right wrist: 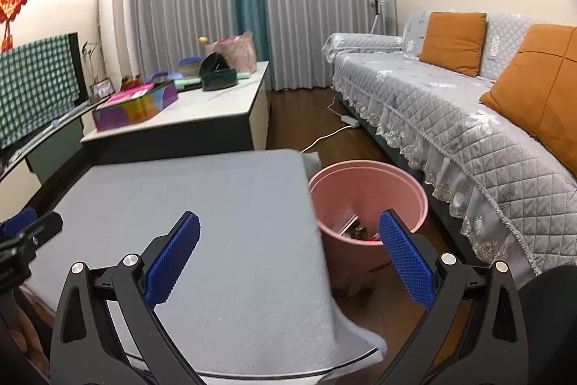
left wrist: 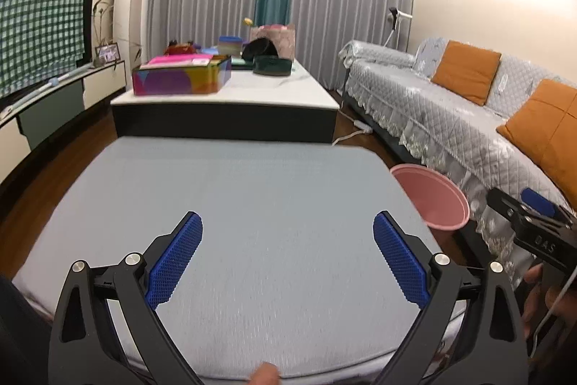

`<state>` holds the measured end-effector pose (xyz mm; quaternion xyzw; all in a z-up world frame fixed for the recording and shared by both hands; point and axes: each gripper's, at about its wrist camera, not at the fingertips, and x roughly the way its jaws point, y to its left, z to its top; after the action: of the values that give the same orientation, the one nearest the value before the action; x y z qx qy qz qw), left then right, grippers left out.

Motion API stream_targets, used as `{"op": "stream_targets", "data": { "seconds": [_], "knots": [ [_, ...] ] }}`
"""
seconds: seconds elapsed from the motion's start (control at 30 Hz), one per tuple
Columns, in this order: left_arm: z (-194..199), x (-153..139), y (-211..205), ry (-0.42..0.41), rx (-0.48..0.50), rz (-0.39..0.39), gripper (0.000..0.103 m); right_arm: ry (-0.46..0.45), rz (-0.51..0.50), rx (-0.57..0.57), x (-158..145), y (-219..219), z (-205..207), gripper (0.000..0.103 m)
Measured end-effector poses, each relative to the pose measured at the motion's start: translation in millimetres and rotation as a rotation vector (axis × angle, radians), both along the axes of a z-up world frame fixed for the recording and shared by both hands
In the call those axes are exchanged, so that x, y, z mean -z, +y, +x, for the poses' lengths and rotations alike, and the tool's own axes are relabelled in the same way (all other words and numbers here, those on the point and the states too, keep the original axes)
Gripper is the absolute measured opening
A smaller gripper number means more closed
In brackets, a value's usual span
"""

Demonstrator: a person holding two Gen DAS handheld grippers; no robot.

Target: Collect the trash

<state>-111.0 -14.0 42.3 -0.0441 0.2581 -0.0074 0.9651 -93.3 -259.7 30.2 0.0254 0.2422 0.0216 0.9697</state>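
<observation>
A pink trash bin (right wrist: 364,193) stands on the floor at the right edge of the grey-covered table (right wrist: 202,204); it also shows in the left wrist view (left wrist: 429,193). Some trash (right wrist: 357,231) lies at its bottom. My left gripper (left wrist: 287,257) is open and empty above the table (left wrist: 234,197). My right gripper (right wrist: 288,258) is open and empty over the table's right edge, its right finger in front of the bin. The right gripper also shows at the right of the left wrist view (left wrist: 523,211), and the left gripper at the left edge of the right wrist view (right wrist: 25,226).
A low white coffee table (left wrist: 230,92) behind holds a colourful box (left wrist: 180,78), a dark bowl (left wrist: 272,64) and other items. A grey sofa (right wrist: 450,110) with orange cushions (right wrist: 452,42) runs along the right. A power strip and cable (right wrist: 346,123) lie on the floor.
</observation>
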Motion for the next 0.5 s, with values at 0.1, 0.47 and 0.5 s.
{"op": "stream_targets", "data": {
  "seconds": [0.1,0.47,0.5],
  "knots": [
    [4.4,7.9,-2.6,0.025,0.013,0.007,0.093,-0.016,-0.025,-0.014,0.1,9.0,0.2,0.098],
    [3.5,15.3,-5.5,0.036,0.015,-0.003,0.093,-0.005,-0.015,-0.036,7.7,16.9,8.4,0.098],
    [3.6,15.9,-6.7,0.036,0.016,-0.001,0.093,-0.003,-0.014,-0.038,8.4,17.3,8.8,0.098]
  ]
}}
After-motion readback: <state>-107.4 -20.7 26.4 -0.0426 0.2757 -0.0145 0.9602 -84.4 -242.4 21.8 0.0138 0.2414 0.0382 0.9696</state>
